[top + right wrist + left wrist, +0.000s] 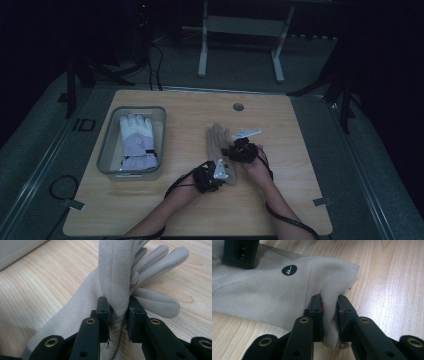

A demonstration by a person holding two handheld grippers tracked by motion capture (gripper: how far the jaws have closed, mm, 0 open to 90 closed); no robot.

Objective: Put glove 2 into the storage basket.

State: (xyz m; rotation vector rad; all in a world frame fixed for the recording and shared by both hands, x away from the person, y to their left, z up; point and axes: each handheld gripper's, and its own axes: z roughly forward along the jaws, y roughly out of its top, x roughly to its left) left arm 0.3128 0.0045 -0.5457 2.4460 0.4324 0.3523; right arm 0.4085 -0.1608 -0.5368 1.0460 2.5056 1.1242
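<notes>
Looking dim and murky in the high view, surroundings sinking into near-black beyond the surface [280,120]. Showing bright, even light in both gripper views, soft glare glinting off the woodgrain, near edges blurring slightly.

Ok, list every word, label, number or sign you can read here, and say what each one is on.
"ID": on the dark floor mat left of the table.
Round black badge with a white tick-like mark, no letters: on the beige glove.
White glove in the grey bin: small dark tab, too small to read.
</notes>
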